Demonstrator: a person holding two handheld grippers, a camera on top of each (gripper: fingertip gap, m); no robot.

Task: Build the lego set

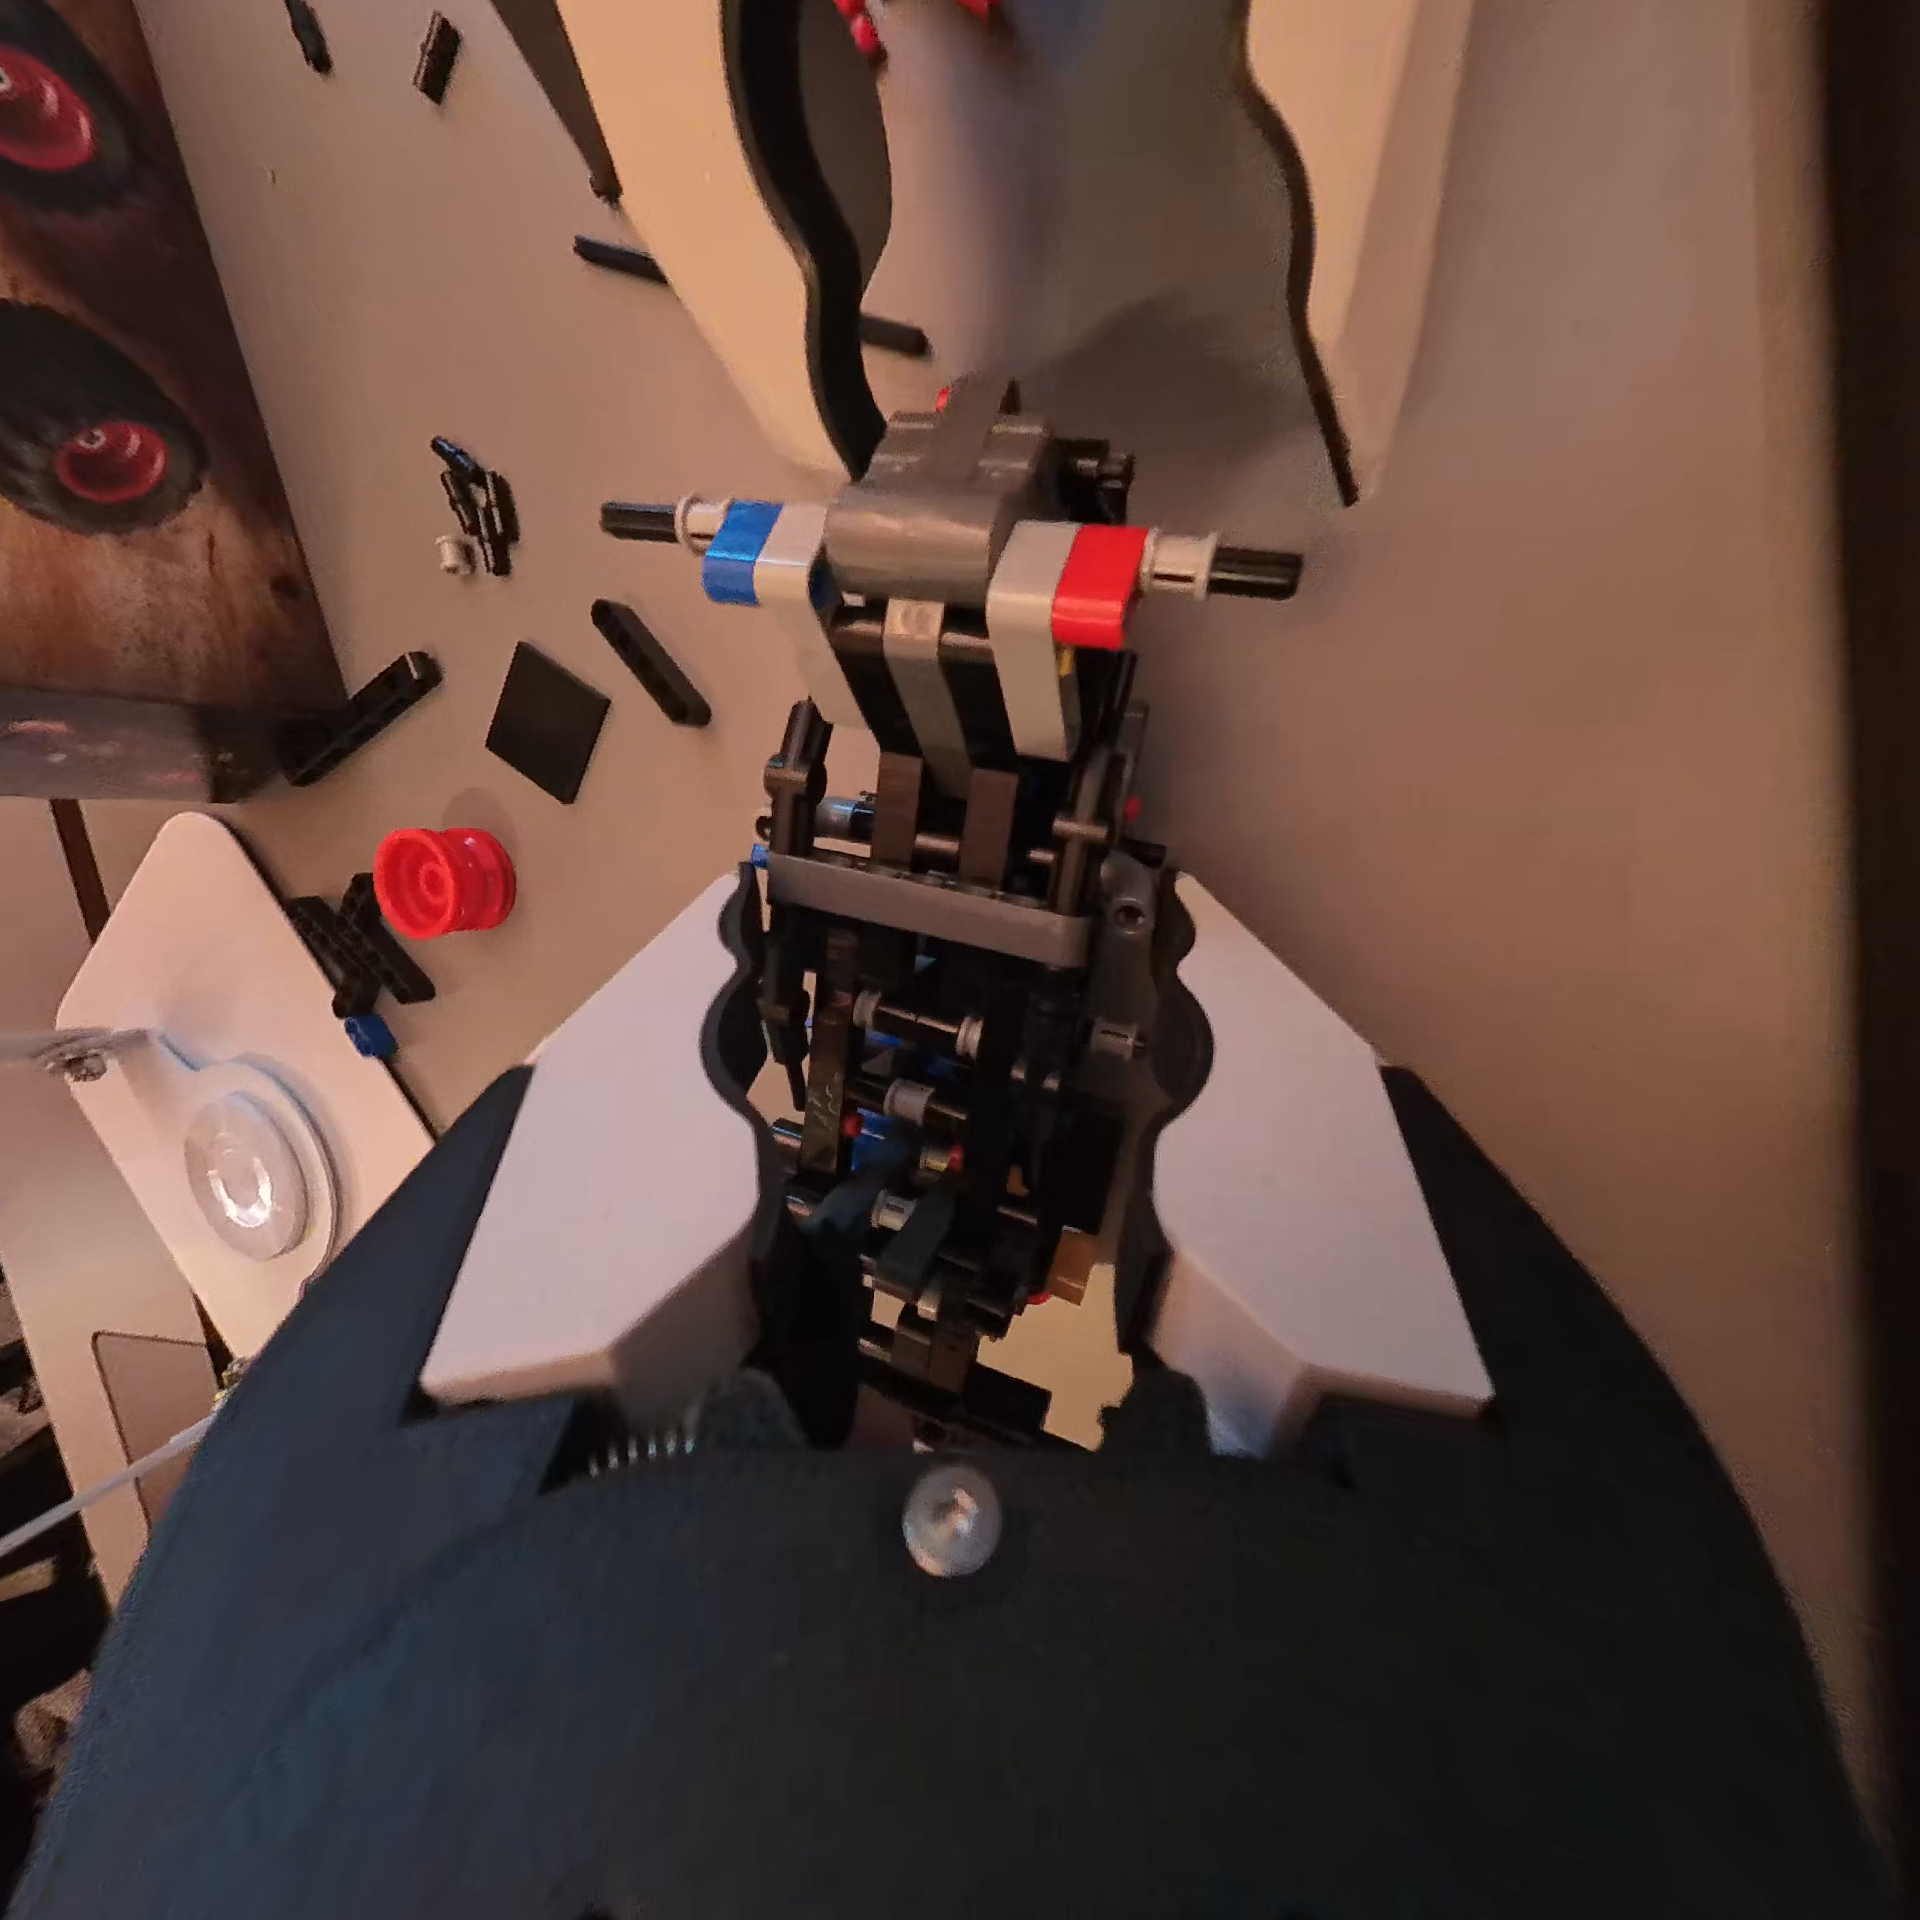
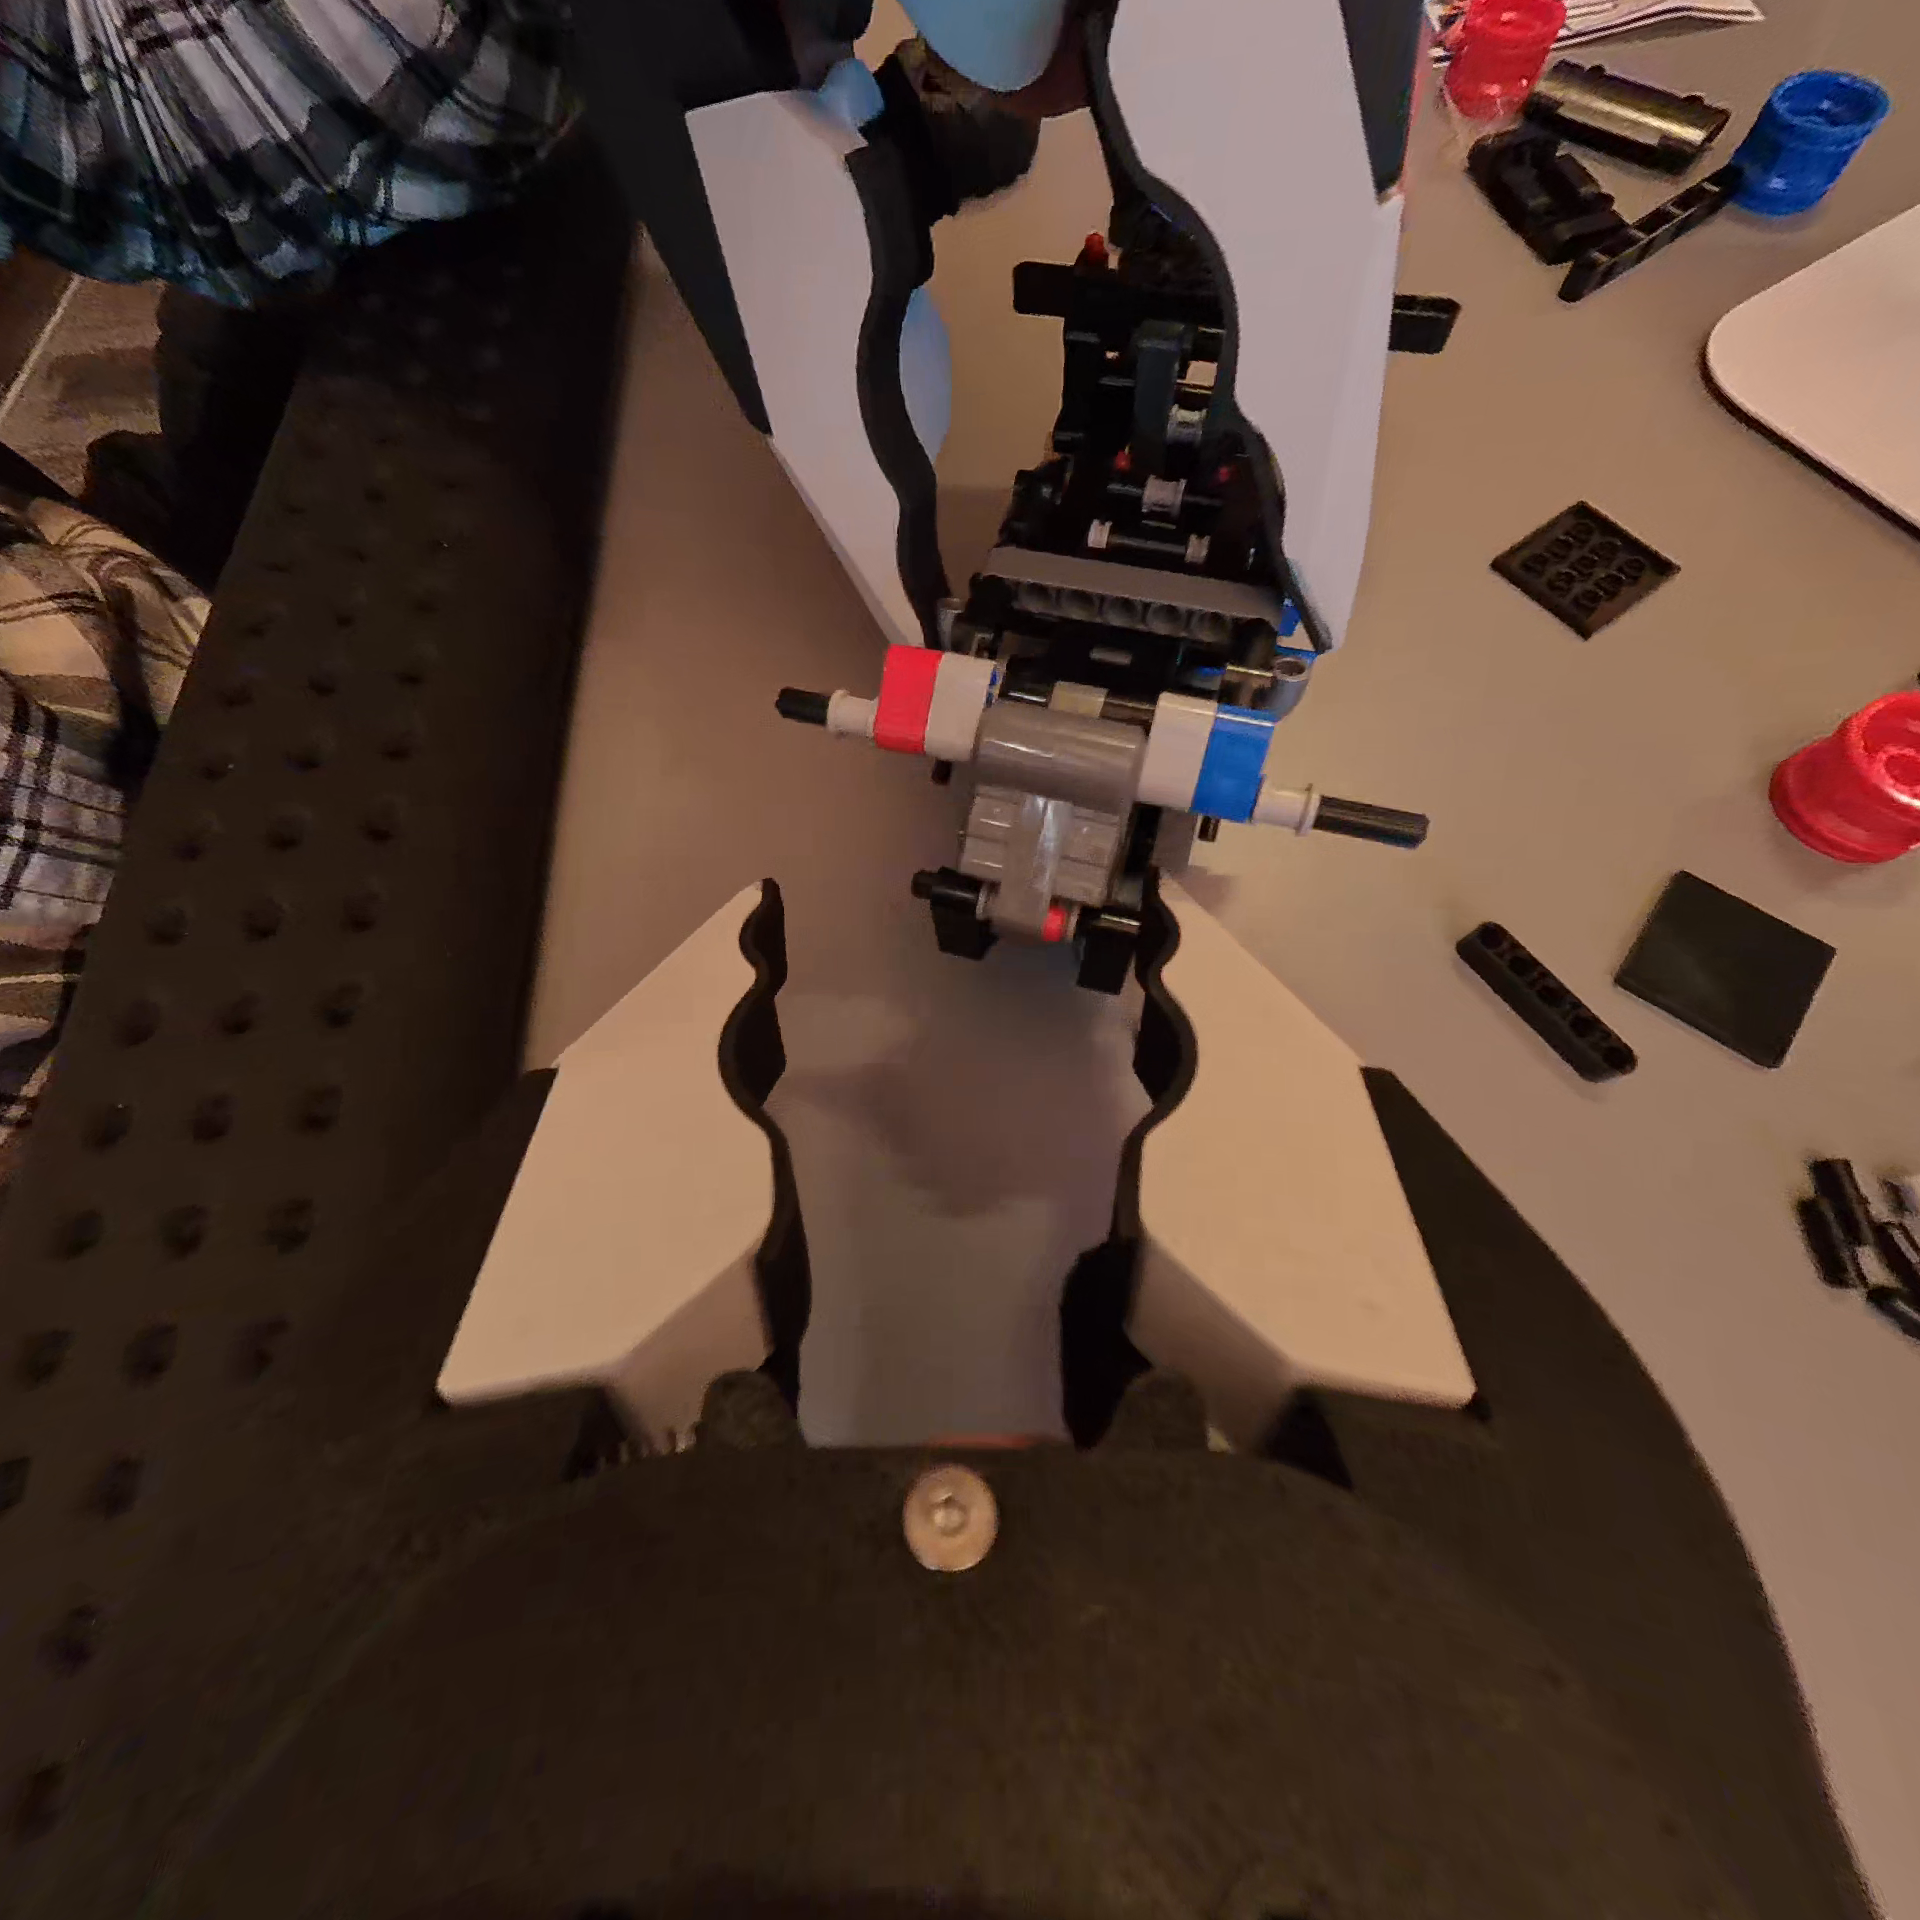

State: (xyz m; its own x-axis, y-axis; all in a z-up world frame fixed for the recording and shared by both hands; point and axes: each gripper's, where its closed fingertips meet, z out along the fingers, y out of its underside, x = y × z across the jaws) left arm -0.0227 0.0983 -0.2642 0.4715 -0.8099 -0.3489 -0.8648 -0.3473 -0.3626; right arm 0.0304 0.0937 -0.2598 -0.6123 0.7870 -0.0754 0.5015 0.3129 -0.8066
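Note:
The lego assembly (image 1: pixel 914 540) is a long black and grey frame with a cross axle carrying a blue and a red bush. My left gripper (image 1: pixel 956 894) is shut on the frame's sides and holds it over the grey table. The right wrist view shows the assembly (image 2: pixel 1049 748) end-on, with the left gripper (image 2: pixel 1117 623) clamped behind the axle. My right gripper (image 2: pixel 971 904) is open and empty. Its tips flank the assembly's near grey end, and the right fingertip (image 2: pixel 1169 935) is close beside a black part. The right gripper also shows at the top of the left wrist view (image 1: pixel 1101 457).
Loose parts lie on the table: a red hub (image 1: pixel 445 883), a black tile (image 1: pixel 548 719), a black beam (image 1: pixel 649 662), and tyres with red hubs (image 1: pixel 104 457). In the right wrist view are a red hub (image 2: pixel 1860 779), a blue hub (image 2: pixel 1818 135), a black tile (image 2: pixel 1725 966) and a perforated black panel (image 2: pixel 312 831). The gap from one gripper's tips to the other's is roughly 6 cm. From the left gripper's tips to the black tile (image 1: pixel 548 719) is close to 11 cm. Look for it in the right wrist view (image 2: pixel 1728 956) too.

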